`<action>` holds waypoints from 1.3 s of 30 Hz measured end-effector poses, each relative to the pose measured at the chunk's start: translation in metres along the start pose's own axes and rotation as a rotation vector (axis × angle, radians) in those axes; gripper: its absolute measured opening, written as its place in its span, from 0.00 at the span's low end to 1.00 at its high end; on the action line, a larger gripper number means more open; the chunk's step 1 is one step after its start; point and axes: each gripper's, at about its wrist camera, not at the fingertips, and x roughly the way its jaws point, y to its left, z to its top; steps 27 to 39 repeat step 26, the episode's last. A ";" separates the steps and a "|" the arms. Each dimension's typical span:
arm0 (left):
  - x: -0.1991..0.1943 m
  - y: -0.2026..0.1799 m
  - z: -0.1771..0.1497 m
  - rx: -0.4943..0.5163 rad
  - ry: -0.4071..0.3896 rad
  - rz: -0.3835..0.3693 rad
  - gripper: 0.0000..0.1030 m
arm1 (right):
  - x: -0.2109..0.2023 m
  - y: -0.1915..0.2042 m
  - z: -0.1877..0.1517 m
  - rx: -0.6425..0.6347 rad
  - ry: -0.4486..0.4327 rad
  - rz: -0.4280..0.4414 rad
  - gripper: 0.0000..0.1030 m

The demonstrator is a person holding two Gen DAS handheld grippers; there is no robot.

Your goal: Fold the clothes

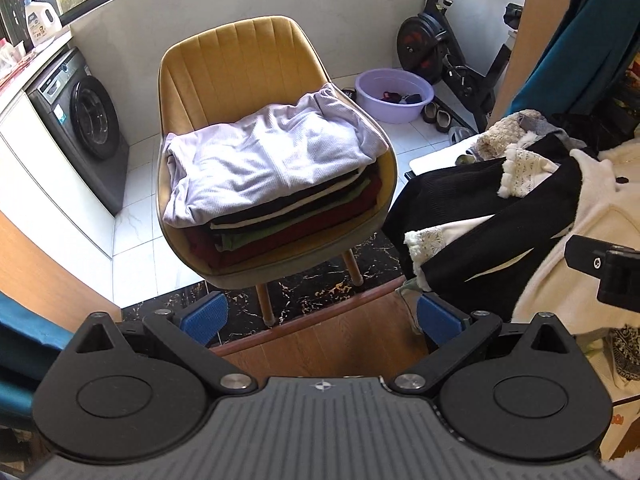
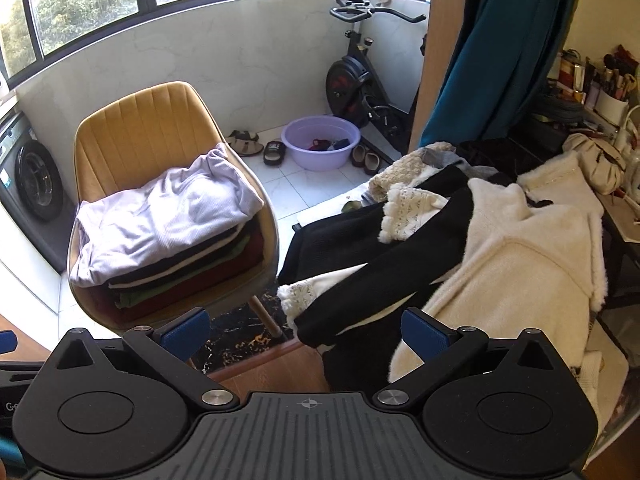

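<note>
Topping velvet chair [image 1: 224,64]: ribbed lilac top [image 1: 260,160], flat-folded knit stack [image 1: 296,224].

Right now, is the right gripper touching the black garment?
Cannot tell. In the right wrist view, the open right gripper overlaps the black garment, with no visible contact or gap.

Home laundry balcony: washing machine [image 1: 82,120], exercise bike [image 2: 360,84] and wash basin [image 2: 320,142] are standing on tiled floor.
</note>
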 end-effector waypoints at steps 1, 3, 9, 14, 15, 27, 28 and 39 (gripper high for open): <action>0.000 0.000 0.000 -0.007 0.002 -0.004 1.00 | -0.002 0.000 -0.001 -0.003 -0.003 0.000 0.99; 0.001 0.001 -0.001 -0.024 0.010 -0.016 1.00 | -0.006 -0.001 -0.004 -0.008 -0.010 0.001 0.99; 0.001 -0.001 -0.004 -0.044 0.035 -0.041 1.00 | -0.006 -0.012 -0.007 0.015 -0.003 0.001 0.99; 0.002 -0.004 -0.005 -0.056 0.053 -0.057 1.00 | -0.005 -0.018 -0.007 0.029 0.004 0.004 0.99; 0.002 -0.004 -0.006 -0.061 0.055 -0.058 1.00 | -0.005 -0.019 -0.008 0.030 0.002 0.004 0.99; 0.000 -0.004 -0.007 -0.068 0.050 -0.062 1.00 | -0.002 -0.025 -0.009 0.037 0.011 0.009 0.99; 0.000 -0.004 -0.007 -0.068 0.050 -0.062 1.00 | -0.002 -0.025 -0.009 0.037 0.011 0.009 0.99; 0.000 -0.004 -0.007 -0.068 0.050 -0.062 1.00 | -0.002 -0.025 -0.009 0.037 0.011 0.009 0.99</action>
